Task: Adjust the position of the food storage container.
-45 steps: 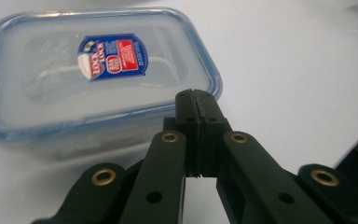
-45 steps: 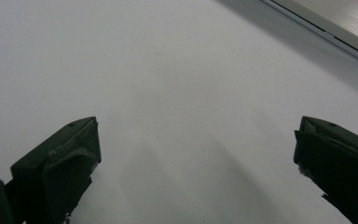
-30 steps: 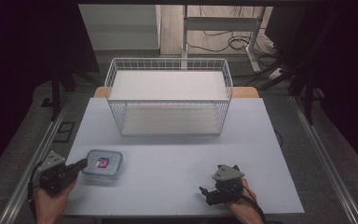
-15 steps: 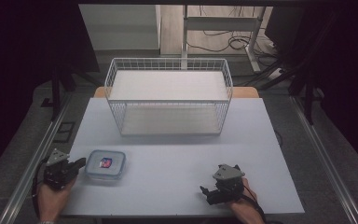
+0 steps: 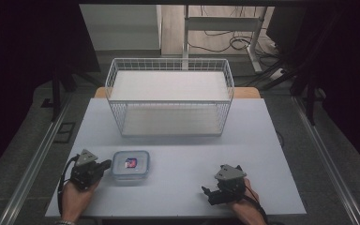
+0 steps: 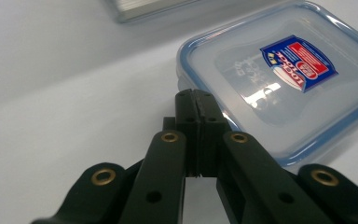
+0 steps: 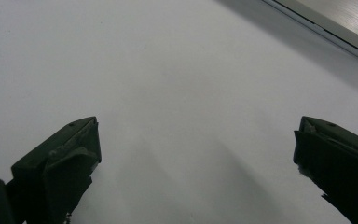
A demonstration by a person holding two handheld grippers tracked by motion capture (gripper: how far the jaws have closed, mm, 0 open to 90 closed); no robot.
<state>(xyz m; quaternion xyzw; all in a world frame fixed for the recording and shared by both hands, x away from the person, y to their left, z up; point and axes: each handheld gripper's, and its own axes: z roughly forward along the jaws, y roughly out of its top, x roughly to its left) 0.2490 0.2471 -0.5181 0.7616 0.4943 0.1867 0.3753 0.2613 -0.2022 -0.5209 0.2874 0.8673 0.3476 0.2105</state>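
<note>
Left gripper (image 5: 104, 165), jaws pressed together on nothing, points at the near edge of the lidded box (image 5: 130, 166) on the table (image 5: 262, 140). Its own view reads the lid's label (image 6: 298, 63). Right gripper (image 7: 196, 154) gapes wide, holding nothing.

Right gripper (image 7: 196, 163) fingers (image 7: 60, 163) spread, white table (image 7: 168, 70)

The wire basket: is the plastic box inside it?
No, the plastic box sits on the table, well in front of the wire basket.

Left gripper (image 6: 196, 100) jaws closed; right gripper (image 7: 196, 154) jaws apparently wide.
</note>
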